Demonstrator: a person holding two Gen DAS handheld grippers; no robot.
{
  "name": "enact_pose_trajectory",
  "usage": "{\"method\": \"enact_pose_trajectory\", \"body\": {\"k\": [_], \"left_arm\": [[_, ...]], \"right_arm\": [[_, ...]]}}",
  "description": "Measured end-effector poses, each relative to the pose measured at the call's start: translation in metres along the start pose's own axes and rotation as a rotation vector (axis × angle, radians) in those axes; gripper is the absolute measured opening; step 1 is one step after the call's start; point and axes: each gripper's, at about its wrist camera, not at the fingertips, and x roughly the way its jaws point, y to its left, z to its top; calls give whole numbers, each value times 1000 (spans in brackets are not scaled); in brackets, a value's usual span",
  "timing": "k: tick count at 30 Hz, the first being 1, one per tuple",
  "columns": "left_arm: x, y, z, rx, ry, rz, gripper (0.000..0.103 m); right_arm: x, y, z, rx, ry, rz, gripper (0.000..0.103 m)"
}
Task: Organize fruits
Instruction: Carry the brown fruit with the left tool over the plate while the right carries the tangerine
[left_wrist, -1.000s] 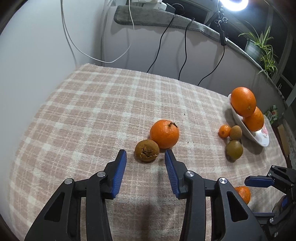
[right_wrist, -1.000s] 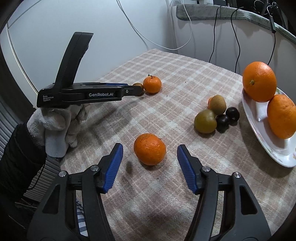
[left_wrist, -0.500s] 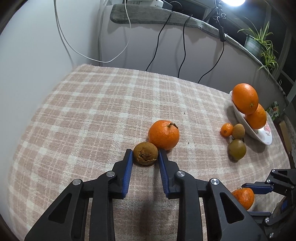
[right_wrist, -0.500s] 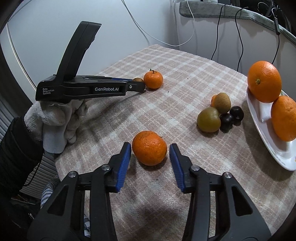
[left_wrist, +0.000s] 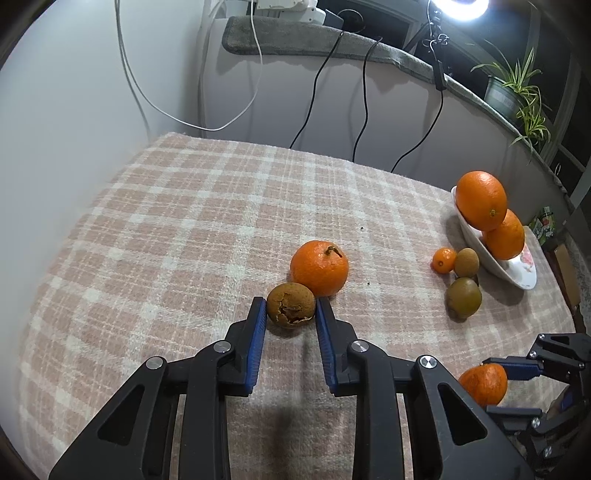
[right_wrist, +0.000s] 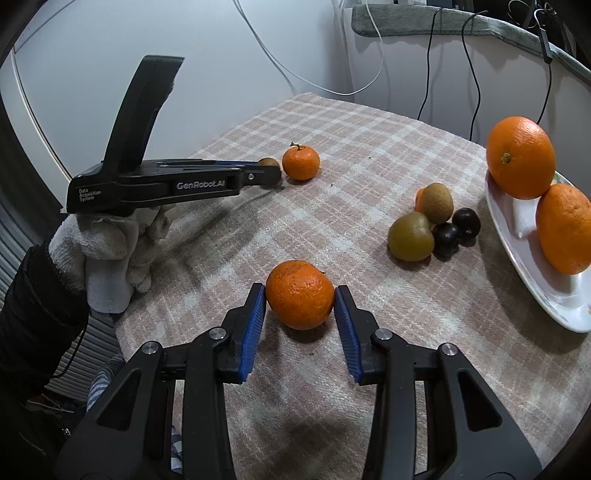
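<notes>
**Two handheld grippers each pinch a fruit on a plaid-covered table**

A table covered in a pink and cream plaid cloth fills both views, set against a pale wall with cables hanging down.

At the right edge sits a white oval plate holding two large oranges, one stacked partly on top of the other.

The left gripper, black with blue pads, has its fingers closed against both sides of a small brown, cracked fruit resting on the cloth. A gloved hand holds this gripper in the right wrist view. Just behind the brown fruit, touching it, is a stemmed mandarin.

The right gripper has its blue pads pressed against both sides of another mandarin, which also sits on the cloth, near the table's front edge.

Beside the plate lies a cluster of small fruit: two greenish-brown kiwis, one nearer and one farther, two dark round fruits touching them, and a tiny orange citrus behind the farther kiwi.
</notes>
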Motion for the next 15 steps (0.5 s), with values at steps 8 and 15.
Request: {"method": "enact_pose_trajectory", "body": {"k": [8,15], "left_arm": [[-18,-15,2,14,-32,-36,25],[-26,-42,6,49,-51,-93,25]], "right_arm": [[-20,-16,-1,46,-45,-24,40],[-43,-40,-5,99,-89,-65,40]]}}
